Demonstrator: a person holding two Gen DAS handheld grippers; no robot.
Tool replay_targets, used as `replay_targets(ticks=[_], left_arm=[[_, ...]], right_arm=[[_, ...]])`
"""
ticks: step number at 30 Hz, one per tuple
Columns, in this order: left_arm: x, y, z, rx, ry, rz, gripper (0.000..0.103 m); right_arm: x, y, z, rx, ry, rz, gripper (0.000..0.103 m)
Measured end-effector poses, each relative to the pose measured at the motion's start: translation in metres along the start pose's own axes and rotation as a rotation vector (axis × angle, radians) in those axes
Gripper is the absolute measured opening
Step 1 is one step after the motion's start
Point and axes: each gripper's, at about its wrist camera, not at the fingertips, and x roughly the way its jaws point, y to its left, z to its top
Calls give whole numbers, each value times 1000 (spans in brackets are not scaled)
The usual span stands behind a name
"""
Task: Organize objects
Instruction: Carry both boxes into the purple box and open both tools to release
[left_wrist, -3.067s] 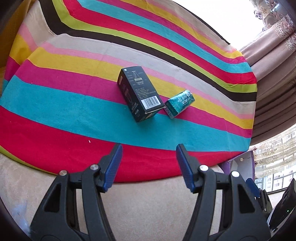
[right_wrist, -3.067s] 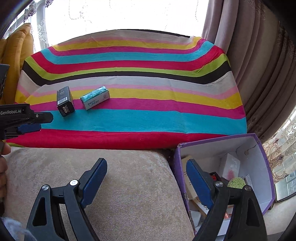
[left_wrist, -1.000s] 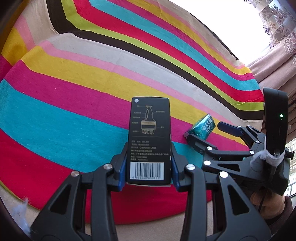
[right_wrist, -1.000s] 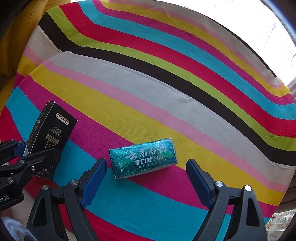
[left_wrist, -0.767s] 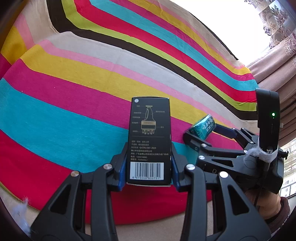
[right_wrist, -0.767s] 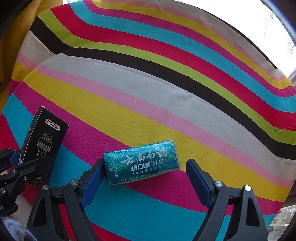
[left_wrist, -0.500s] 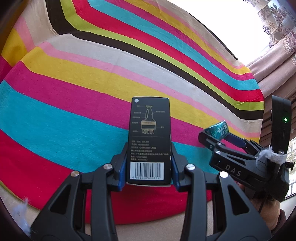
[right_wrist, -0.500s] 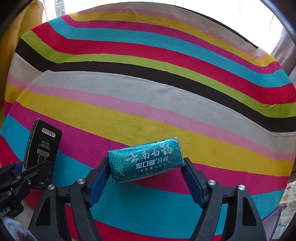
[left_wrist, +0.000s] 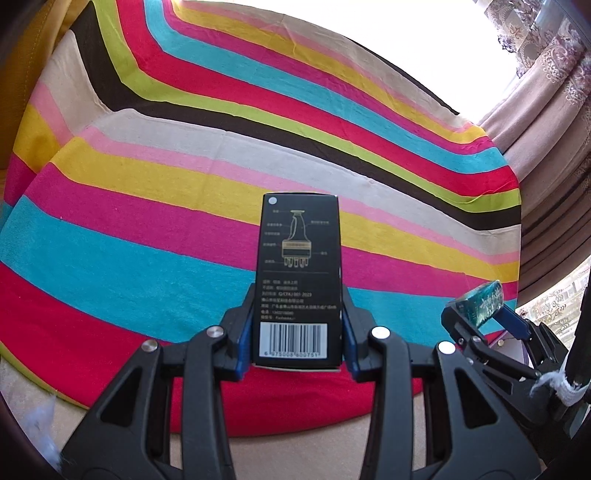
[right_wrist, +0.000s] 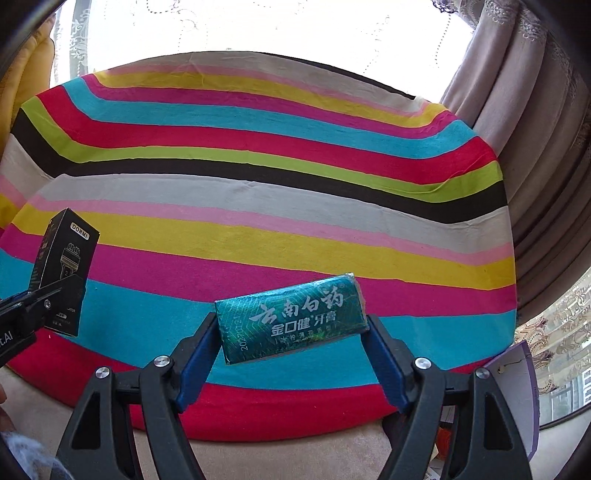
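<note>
Two rectangular cartons, black box (left_wrist: 298, 280) and glossy teal pack (right_wrist: 291, 317), clamped.

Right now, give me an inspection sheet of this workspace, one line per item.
Surface: striped cloth, no loose items on it.
Job's things: black box and teal toothpaste box, both held above the cloth.
Clutter: nothing seen on the cloth.
Grippers: left gripper shut on the black box; right gripper shut on the teal toothpaste box, gripped at its ends.
Cables: nothing seen.
Surroundings: purple-edged storage box at lower right, curtains, bright window behind.
</note>
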Motion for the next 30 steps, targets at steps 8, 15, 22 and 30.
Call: replay_targets(ticks=[8, 15, 22, 30], left_arm=[[-14, -20, -8, 81, -29, 4, 43], [-19, -41, -16, 146, -36, 1, 43], [-25, -67, -28, 215, -33, -8, 43], [-27, -99, -47, 291, -9, -27, 43]], right_arm=[[-18, -21, -21, 44, -11, -14, 77], [-35, -40, -39, 85, -21, -25, 77], [-47, -67, -59, 149, -17, -29, 77], [-60, -101, -83, 230, -11, -46, 77]])
